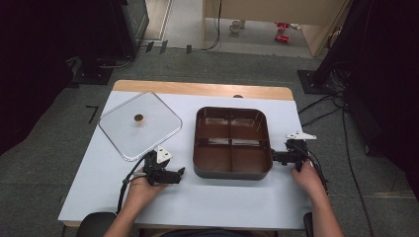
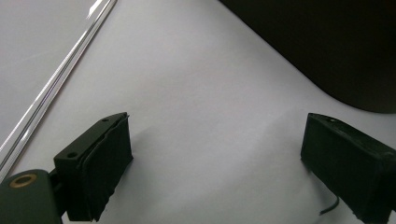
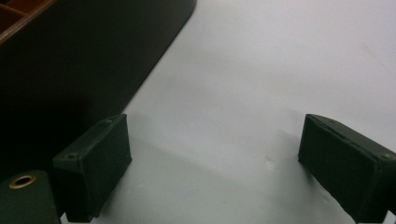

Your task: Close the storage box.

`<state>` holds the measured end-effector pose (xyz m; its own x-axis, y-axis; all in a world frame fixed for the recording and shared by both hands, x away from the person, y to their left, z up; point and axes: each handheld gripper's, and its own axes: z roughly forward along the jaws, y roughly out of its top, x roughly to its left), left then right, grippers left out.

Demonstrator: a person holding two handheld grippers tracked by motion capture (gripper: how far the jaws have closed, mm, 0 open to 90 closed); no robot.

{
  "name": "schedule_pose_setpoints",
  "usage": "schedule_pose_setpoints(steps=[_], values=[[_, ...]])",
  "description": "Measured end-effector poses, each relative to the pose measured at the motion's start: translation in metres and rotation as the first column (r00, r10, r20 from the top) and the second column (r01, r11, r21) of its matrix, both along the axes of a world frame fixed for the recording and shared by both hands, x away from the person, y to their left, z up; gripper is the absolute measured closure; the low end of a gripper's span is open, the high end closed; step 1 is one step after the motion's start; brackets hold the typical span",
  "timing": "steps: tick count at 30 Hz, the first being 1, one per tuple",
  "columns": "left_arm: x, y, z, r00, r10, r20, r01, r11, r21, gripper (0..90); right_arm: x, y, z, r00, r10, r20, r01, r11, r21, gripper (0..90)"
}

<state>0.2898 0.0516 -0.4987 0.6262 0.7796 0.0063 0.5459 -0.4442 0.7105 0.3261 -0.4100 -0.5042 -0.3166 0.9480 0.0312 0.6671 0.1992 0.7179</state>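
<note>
Table (image 1: 207, 197) space is ample around the brown four-compartment tray (image 1: 232, 142) at centre. Clear lid (image 1: 140, 124) lies flat to its left, well apart. Both grippers, left (image 1: 179, 174) and right (image 1: 274, 157), flank the tray's near corners, jaws spread, empty; approach level and squeeze evenly.

1. Tray (image 1: 232, 170): glossy dark-brown plastic, smooth.
2. Lid (image 1: 118, 138): clear, shiny plastic.
3. Table (image 1: 222, 197): matt white sheet; wooden far edge.
4. Left gripper (image 2: 215, 163) pads (image 2: 109, 163): matt black, slightly rough.
</note>
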Motion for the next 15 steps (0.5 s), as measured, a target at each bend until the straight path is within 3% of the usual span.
schedule_pose_setpoints(steps=[8, 15], values=[[0.006, -0.003, 0.004, 0.9991, -0.019, -0.039, 0.02, 0.9994, 0.03, 9.0, 0.0, 0.0, 0.0, 1.0, 0.0, 0.0, 0.0, 1.0, 0.0, 8.7], [0.008, -0.004, 0.012, 0.9952, -0.058, -0.079, 0.062, 0.9969, 0.048, 24.8, 0.0, 0.0, 0.0, 1.0, 0.0, 0.0, 0.0, 1.0, 0.001, 8.7]])
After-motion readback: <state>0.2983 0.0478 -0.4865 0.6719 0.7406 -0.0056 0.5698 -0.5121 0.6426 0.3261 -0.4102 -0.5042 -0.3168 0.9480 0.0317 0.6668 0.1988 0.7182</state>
